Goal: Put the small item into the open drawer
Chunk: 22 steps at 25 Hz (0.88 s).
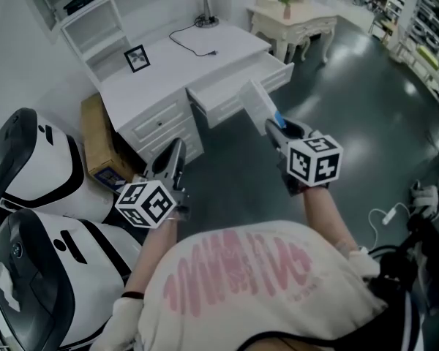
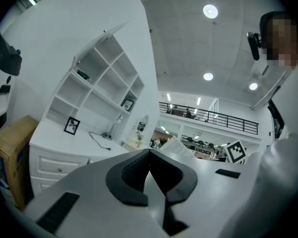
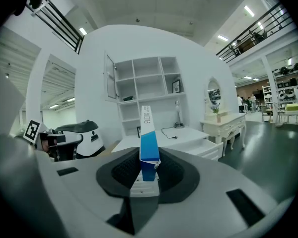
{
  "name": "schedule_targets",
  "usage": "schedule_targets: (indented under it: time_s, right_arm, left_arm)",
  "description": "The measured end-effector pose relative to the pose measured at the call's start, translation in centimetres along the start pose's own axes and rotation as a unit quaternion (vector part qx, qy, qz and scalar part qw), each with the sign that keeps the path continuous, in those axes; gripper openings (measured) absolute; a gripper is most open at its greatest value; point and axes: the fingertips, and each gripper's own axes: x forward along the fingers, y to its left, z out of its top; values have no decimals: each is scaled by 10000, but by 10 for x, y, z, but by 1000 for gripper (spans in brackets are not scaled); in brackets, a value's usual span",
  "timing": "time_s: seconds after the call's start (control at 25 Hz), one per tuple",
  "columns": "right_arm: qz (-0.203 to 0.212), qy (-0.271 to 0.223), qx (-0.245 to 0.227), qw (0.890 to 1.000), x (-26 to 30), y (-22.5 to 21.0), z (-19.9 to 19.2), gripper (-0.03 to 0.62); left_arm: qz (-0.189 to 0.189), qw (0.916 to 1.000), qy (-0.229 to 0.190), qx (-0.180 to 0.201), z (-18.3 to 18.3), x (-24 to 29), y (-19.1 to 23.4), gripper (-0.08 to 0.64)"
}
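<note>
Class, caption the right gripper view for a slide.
Right gripper shut on a blue-and-white box, white desk and open drawer ahead.

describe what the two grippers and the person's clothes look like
The left gripper and right gripper have pale grey shells with black ribbed pads inside the jaws. Each carries a white cube with black square markers: left cube, right cube. The person wears a white top with pink print.
</note>
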Motion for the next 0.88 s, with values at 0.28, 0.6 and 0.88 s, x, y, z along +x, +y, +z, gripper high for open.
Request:
schedule_targets:
  time_s: [0.28,0.6,0.88]
  right_arm:
    - [139,77,294,9994,14,-10,-17,95]
    - [94,116,404,9991,54,-35,-20,95]
    - [153,184,565,9981,117,-61,-10,97]
  left_arm:
    - [66,9999,120,-97,-6,22,16,29]
    - [51,9998,177,-97,-12,62,43,29]
    - [31,9996,224,-158,-5,114,85,29]
